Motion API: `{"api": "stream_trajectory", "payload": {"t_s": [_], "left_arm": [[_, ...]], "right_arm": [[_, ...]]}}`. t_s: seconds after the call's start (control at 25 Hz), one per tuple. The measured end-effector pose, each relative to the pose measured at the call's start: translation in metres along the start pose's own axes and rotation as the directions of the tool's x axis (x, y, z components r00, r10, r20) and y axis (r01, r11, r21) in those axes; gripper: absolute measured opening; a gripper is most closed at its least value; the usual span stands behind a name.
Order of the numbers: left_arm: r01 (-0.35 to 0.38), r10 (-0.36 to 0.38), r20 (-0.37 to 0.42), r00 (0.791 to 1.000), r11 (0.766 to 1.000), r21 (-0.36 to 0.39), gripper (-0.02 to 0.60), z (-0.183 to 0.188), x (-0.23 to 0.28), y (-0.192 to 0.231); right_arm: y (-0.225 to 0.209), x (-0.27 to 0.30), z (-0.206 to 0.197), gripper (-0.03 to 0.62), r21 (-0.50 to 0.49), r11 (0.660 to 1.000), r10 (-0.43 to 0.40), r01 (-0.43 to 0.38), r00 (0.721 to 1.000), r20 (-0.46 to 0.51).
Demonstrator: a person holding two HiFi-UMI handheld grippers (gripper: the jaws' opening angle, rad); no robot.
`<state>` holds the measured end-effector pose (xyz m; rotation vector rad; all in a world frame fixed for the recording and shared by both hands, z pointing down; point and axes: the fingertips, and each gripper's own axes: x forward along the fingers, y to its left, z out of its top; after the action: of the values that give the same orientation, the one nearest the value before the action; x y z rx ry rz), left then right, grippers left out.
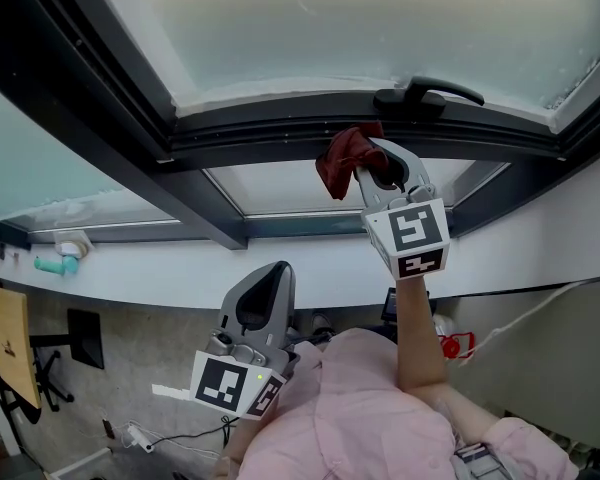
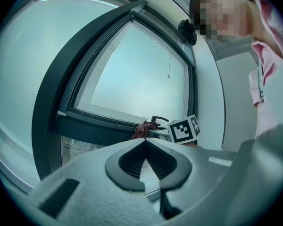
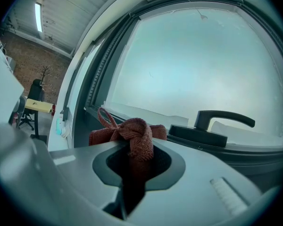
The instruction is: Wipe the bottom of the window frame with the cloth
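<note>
My right gripper [image 1: 375, 173] is raised to the dark window frame [image 1: 280, 128] and is shut on a dark red cloth [image 1: 342, 160]. The cloth [image 3: 132, 133] bunches out past the jaw tips, just left of the black window handle [image 3: 212, 124]. In the head view the cloth hangs against the frame's bottom rail, under the handle [image 1: 427, 93]. My left gripper [image 1: 263, 290] is held low by the person's chest, away from the window. Its jaws [image 2: 145, 140] meet at the tips with nothing between them; beyond them the cloth [image 2: 140, 130] shows small.
A second frame bar [image 1: 120, 128] slants down to the left. The white sill [image 1: 160, 268] runs below the glass. A teal and white fitting [image 1: 65, 258] sits at the far left. The person's pink sleeve [image 1: 370, 408] fills the lower middle.
</note>
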<state>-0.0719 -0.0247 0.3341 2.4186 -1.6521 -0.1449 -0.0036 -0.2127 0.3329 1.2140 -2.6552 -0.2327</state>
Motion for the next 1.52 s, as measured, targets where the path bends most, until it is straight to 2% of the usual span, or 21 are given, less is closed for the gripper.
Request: {"api": "stream_trajectory", "payload": {"t_s": [1.52], "left_arm": [[0.017, -0.017, -0.001, 1.000, 1.000, 0.016, -0.003, -0.002, 0.003, -0.015]], "right_arm": [[-0.046, -0.023, -0.016, 0.056, 0.037, 0.995, -0.095, 0.096, 0.995, -0.023]]}}
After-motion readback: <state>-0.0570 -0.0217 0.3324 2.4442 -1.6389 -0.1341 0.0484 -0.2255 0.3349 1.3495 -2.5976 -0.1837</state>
